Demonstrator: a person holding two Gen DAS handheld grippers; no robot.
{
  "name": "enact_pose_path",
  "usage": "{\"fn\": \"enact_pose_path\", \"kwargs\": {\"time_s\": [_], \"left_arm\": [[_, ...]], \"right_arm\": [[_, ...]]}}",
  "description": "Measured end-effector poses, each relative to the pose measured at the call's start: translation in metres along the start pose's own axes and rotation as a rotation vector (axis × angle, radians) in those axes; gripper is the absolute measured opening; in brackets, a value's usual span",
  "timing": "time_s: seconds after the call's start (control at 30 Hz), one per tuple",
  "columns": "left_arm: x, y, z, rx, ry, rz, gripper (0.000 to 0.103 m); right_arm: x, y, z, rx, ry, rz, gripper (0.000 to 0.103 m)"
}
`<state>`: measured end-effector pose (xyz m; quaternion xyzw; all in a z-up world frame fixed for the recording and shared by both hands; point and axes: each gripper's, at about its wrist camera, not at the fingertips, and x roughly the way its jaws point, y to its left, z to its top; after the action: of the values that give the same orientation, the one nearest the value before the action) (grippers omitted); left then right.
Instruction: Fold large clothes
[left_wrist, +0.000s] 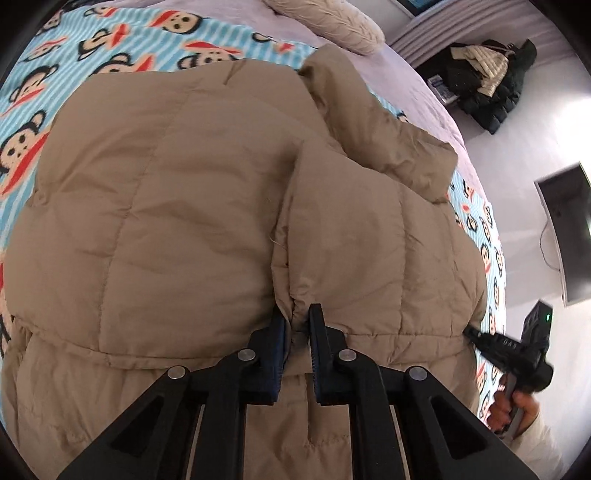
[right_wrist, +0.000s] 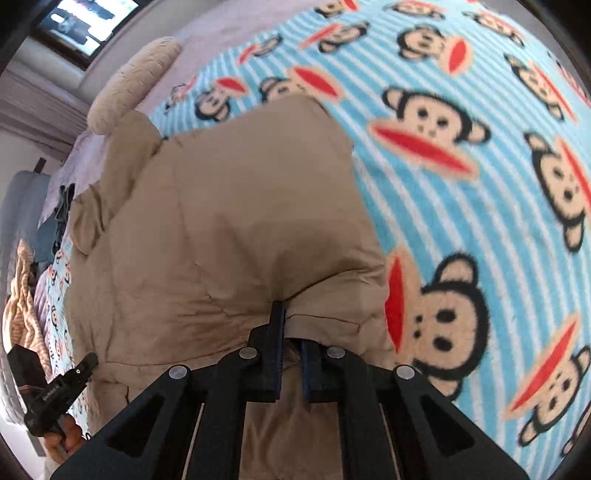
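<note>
A tan quilted puffer jacket (left_wrist: 184, 203) lies spread on a bed, its hem toward me. In the left wrist view my left gripper (left_wrist: 297, 321) is shut on a pinched fold of the jacket near the hem seam. At the far right of that view a hand holds my right gripper (left_wrist: 471, 332), its tip at the jacket's side edge. In the right wrist view the right gripper (right_wrist: 291, 332) is shut on the jacket (right_wrist: 229, 221) at its lower corner, with fabric draped over one finger. The left gripper (right_wrist: 90, 360) shows at the bottom left, at the jacket's other edge.
The jacket rests on a blue striped monkey-print blanket (right_wrist: 461, 184) over a lilac sheet (left_wrist: 406, 85). A beige pillow (left_wrist: 332, 22) lies at the head of the bed. Dark clothes (left_wrist: 487, 85) are piled on the floor, and a dark screen (left_wrist: 569, 229) stands beside the bed.
</note>
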<state>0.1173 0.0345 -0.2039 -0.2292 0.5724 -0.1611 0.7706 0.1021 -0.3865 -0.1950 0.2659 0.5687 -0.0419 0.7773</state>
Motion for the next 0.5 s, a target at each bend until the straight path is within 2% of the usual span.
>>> {"fn": "enact_pose_path", "kwargs": {"time_s": [0.17,0.27,0.37,0.5], "left_arm": [[-0.032,0.001,0.0,0.023,-0.057,0.078,0.014],[-0.054,0.001,0.002,0.05,-0.095,0.106,0.014],[-0.062,-0.014,0.013,0.109,-0.119,0.12,0.014],[-0.049,-0.037,0.031,0.145,-0.135,0.098,0.014]], "right_arm": [[-0.023,-0.004,-0.017,0.018,0.016,0.026,0.018],[-0.051,-0.005,-0.028,-0.001,-0.053,0.032,0.018],[-0.068,-0.007,-0.019,-0.009,-0.14,-0.046,0.018],[-0.061,-0.009,0.014,0.017,-0.171,-0.014,0.018]]}}
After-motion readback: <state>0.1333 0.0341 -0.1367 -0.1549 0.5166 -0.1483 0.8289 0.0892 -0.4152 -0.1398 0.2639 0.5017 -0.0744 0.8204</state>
